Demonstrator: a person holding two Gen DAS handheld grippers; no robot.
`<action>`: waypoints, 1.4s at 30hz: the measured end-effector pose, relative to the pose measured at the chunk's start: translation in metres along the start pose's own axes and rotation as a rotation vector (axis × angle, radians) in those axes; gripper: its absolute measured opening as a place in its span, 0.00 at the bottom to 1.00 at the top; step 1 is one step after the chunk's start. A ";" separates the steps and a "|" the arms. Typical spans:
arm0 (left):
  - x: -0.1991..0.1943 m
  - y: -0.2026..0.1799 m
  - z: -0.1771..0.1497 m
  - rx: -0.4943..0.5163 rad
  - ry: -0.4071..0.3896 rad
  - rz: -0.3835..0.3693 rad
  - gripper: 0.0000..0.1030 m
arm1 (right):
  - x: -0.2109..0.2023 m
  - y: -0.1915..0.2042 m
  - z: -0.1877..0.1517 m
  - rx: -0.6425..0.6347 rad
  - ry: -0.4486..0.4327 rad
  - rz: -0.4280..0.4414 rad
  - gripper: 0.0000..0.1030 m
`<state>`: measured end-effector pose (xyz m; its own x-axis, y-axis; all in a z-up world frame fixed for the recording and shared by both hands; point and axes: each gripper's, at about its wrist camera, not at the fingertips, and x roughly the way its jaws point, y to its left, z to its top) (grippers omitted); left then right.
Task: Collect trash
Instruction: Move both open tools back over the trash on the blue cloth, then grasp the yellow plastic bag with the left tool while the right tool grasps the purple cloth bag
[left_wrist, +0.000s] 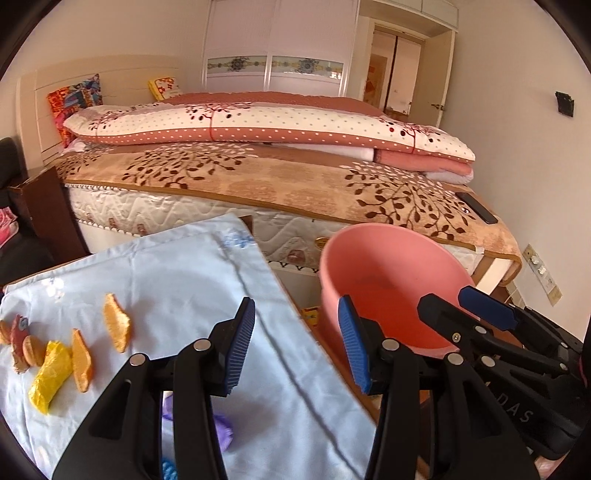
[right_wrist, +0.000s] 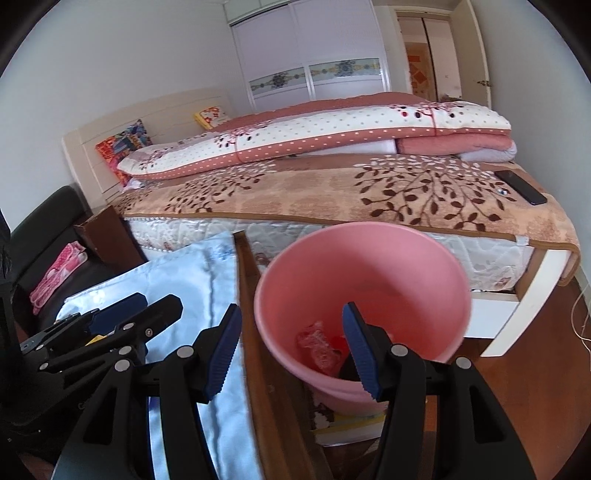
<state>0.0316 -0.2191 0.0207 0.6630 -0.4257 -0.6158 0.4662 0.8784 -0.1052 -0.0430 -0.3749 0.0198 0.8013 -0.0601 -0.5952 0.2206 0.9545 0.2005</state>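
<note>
Both grippers (left_wrist: 299, 347) (right_wrist: 291, 349) wide, empty; pink bin (right_wrist: 369, 266) w/ wrapper (right_wrist: 319, 347), peels (left_wrist: 116, 323) on cloth (left_wrist: 177, 280).

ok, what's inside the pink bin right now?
The pink bin holds a crumpled clear-and-red wrapper near the bottom. The right gripper finger covers part of the floor beside it, so anything there is hidden.

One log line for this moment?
left hand-held gripper: open, empty | right hand-held gripper: open, empty | bin: holds wrapper | peels: on cloth
</note>
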 end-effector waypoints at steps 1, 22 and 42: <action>-0.002 0.003 -0.001 -0.003 0.000 0.005 0.46 | 0.001 0.003 -0.001 -0.003 0.002 0.008 0.55; -0.053 0.143 -0.042 -0.052 0.006 0.239 0.46 | 0.026 0.075 -0.024 -0.122 0.093 0.193 0.54; -0.036 0.219 -0.077 -0.115 0.172 0.318 0.46 | 0.061 0.135 -0.051 -0.258 0.245 0.301 0.54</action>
<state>0.0646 0.0051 -0.0406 0.6514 -0.0934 -0.7529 0.1773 0.9837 0.0314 0.0072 -0.2353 -0.0290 0.6469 0.2722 -0.7123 -0.1723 0.9621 0.2112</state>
